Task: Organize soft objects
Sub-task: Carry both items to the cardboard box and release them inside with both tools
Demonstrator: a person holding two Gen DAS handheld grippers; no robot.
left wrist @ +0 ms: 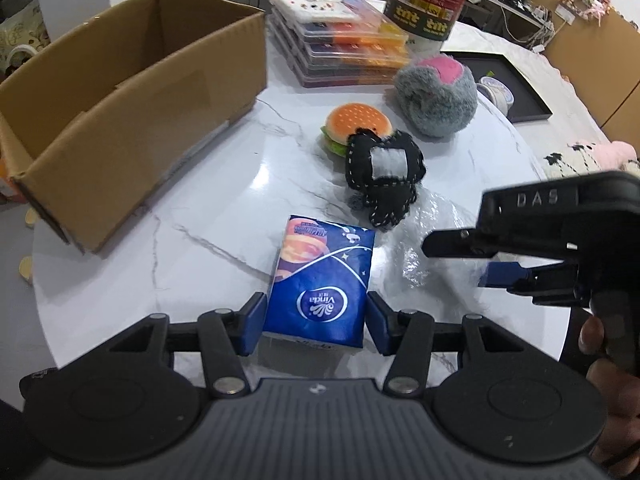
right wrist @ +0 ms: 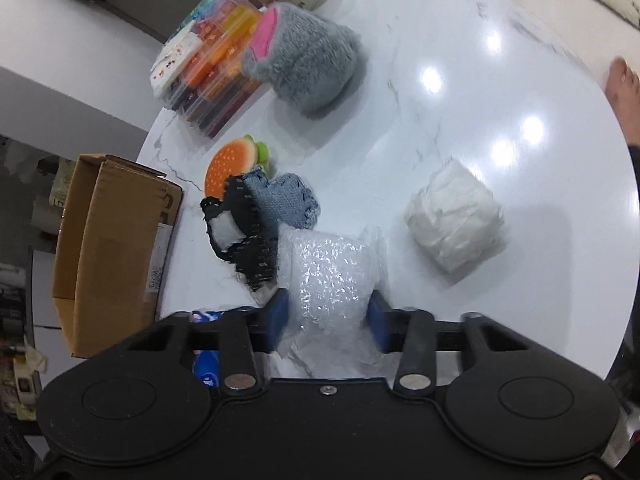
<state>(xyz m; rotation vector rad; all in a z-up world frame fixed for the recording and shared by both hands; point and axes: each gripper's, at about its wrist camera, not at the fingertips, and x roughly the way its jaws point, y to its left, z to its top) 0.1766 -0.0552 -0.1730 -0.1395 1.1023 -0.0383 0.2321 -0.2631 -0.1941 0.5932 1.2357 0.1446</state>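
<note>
My left gripper (left wrist: pixel 316 320) is shut on a blue Vinda tissue pack (left wrist: pixel 320 280), its blue pads pressing both long sides just above the white marble table (left wrist: pixel 200 208). A roll of clear bubble wrap (right wrist: pixel 332 280) sits between the blue pads of my right gripper (right wrist: pixel 328 318), which is shut on it. In the left wrist view the right gripper (left wrist: pixel 456 262) hangs at the right over the bubble wrap (left wrist: pixel 424 216). Beyond lie a black felt toy (left wrist: pixel 384 172), a burger plush (left wrist: pixel 352 124) and a grey fuzzy plush with a pink patch (left wrist: pixel 436 96).
An open cardboard box (left wrist: pixel 120 120) stands at the table's left edge. Stacked clear plastic cases (left wrist: pixel 340 48) and a black tray (left wrist: pixel 516 88) with a tape roll (left wrist: pixel 496 92) are at the back. A white wrapped wad (right wrist: pixel 456 220) lies right of the bubble wrap.
</note>
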